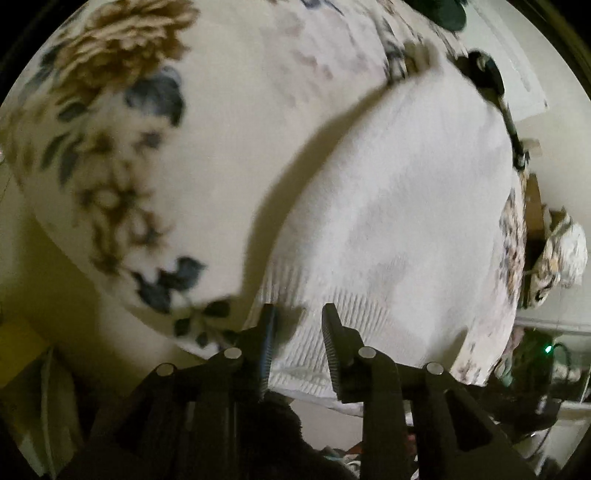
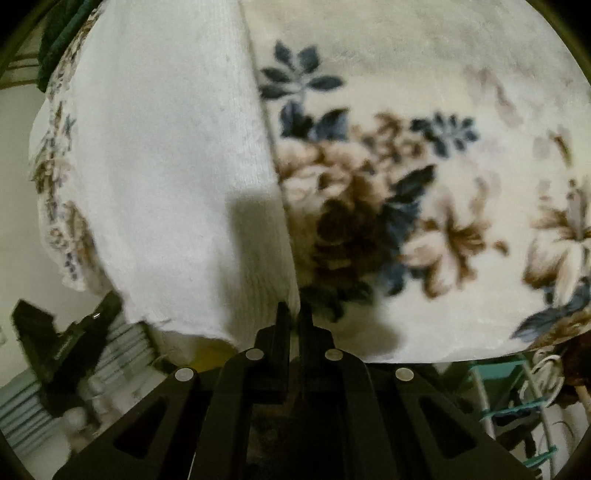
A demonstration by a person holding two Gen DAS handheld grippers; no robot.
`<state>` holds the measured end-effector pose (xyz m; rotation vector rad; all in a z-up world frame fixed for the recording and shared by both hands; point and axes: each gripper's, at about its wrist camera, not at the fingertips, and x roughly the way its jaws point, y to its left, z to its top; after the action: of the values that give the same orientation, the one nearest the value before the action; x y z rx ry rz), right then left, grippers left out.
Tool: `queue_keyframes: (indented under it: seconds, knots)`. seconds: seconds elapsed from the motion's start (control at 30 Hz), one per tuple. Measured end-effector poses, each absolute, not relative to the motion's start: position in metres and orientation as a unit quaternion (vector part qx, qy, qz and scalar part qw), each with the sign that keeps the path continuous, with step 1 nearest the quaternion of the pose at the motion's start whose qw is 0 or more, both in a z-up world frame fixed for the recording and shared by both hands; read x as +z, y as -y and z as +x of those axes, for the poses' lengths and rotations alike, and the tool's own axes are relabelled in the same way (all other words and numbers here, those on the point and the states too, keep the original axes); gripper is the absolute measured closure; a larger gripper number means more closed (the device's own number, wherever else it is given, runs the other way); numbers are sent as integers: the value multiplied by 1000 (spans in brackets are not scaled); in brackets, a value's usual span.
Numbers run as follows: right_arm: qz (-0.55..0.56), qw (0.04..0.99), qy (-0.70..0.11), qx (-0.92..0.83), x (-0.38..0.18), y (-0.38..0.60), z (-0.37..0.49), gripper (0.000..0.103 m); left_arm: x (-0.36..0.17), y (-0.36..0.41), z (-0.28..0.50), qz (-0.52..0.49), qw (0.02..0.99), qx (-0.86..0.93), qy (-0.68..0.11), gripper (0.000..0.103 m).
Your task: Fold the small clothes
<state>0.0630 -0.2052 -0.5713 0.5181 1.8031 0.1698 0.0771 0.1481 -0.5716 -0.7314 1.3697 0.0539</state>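
Note:
A white knit garment (image 1: pixel 388 206) lies flat on a cream blanket with brown and blue flowers (image 1: pixel 122 122). Its ribbed hem is at the near edge. My left gripper (image 1: pixel 298 314) is open, its fingers on either side of the ribbed hem corner, with nothing clamped. In the right wrist view the same garment (image 2: pixel 166 166) lies at the left on the blanket (image 2: pixel 424 129). My right gripper (image 2: pixel 294 314) is shut on the garment's near right hem corner. The left gripper (image 2: pixel 70 332) shows at the lower left there.
The right gripper (image 1: pixel 487 77) shows at the garment's far edge in the left wrist view. A dark green cloth (image 2: pixel 59 33) lies at the far corner of the bed. A teal rack (image 2: pixel 517 387) and clutter stand beside the bed at lower right.

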Motion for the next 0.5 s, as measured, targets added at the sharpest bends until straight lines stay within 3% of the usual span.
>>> queue_keyframes:
  seconds: [0.13, 0.33, 0.4, 0.5]
  knots:
    - [258, 558, -784, 85, -589, 206, 64, 91, -569, -135, 78, -299, 735, 31, -608, 97]
    - [314, 541, -776, 81, -608, 210, 59, 91, -551, -142, 61, -310, 743, 46, -591, 98]
    - [313, 556, -767, 71, -605, 211, 56, 103, -540, -147, 56, -316, 744, 48, -587, 98]
    - [279, 567, -773, 52, -591, 214, 45, 103, -526, -149, 52, -317, 745, 43, -585, 98]
